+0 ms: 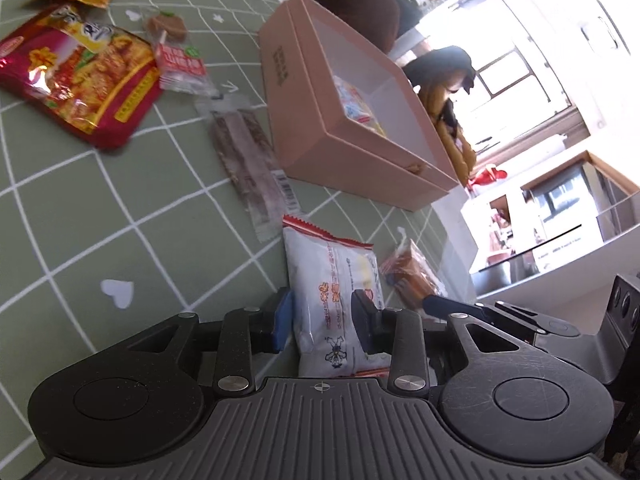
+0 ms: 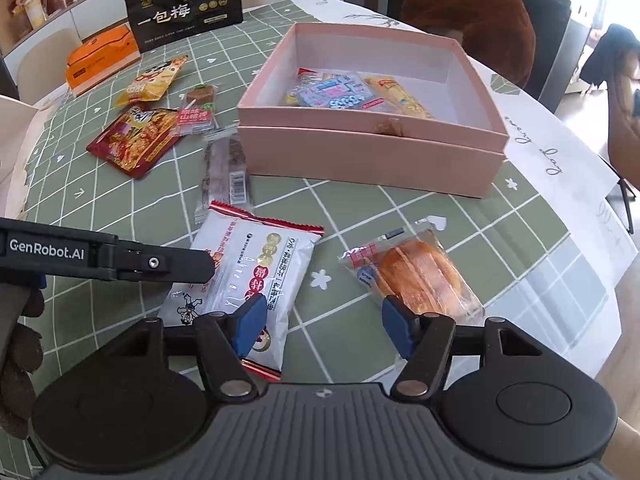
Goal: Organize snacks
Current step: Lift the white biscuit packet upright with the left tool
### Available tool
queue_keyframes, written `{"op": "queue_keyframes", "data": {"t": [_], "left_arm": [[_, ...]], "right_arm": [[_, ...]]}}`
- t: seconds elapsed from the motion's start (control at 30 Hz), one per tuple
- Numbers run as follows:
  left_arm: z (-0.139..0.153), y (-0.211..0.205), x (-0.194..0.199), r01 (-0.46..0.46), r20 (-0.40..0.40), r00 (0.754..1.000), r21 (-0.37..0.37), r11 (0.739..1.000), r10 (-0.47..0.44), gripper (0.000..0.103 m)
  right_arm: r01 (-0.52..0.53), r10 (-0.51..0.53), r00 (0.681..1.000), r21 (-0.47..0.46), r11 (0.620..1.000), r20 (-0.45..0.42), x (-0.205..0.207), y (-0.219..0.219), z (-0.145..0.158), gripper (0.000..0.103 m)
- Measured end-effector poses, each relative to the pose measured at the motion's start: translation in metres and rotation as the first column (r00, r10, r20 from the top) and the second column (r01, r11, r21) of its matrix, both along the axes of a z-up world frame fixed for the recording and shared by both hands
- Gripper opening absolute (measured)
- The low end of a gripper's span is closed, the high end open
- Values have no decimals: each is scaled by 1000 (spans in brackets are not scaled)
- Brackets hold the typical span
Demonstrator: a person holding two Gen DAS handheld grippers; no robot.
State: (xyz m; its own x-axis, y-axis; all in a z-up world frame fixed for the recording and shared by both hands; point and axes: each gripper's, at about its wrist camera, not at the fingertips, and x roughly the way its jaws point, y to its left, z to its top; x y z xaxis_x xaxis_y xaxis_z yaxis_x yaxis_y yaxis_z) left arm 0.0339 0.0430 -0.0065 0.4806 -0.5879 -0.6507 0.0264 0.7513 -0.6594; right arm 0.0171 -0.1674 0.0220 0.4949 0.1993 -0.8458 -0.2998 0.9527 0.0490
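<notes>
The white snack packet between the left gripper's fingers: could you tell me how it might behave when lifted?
The white snack packet looks puffy and glossy, so probably light and a bit slippery. Its crimped film ends would likely flop, though it lies flat and shouldn't roll.

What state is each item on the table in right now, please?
Pink box: open, lidless, a few snacks inside.
White snack packet: sealed, flat on the tablecloth, between the left gripper's fingers.
Wrapped bread: sealed, lying loose.
Left gripper: open around the packet.
Right gripper: open, empty.
</notes>
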Motion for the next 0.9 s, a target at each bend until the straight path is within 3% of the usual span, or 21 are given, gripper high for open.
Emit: {"op": "queue_keyframes", "data": {"t": [0.2,0.4,0.63,0.8,0.9], "left_arm": [[9,-16,-1,69,34,997,-12,998,-69,37],[0,-20,2,41,-3,999,42,998,-41,36],[-6,-16,2,24,-7,1000,9,1000,-24,33],[-14,-21,13,20,-10,1000,-56,998,-20,33],[-3,-34,16,50,-5,999,-67,997,-50,35]], "right_arm": [[33,-32,999,-25,999,26,-4,-14,5,63],[62,-62,998,-17,998,14,-4,-23,2,63],[72,-72,997,-35,997,1,-4,-28,-3,63],[67,-67,998,-31,997,3,-4,-29,-6,63],[71,-71,997,-16,997,-21,-2,-31,-10,63]]}}
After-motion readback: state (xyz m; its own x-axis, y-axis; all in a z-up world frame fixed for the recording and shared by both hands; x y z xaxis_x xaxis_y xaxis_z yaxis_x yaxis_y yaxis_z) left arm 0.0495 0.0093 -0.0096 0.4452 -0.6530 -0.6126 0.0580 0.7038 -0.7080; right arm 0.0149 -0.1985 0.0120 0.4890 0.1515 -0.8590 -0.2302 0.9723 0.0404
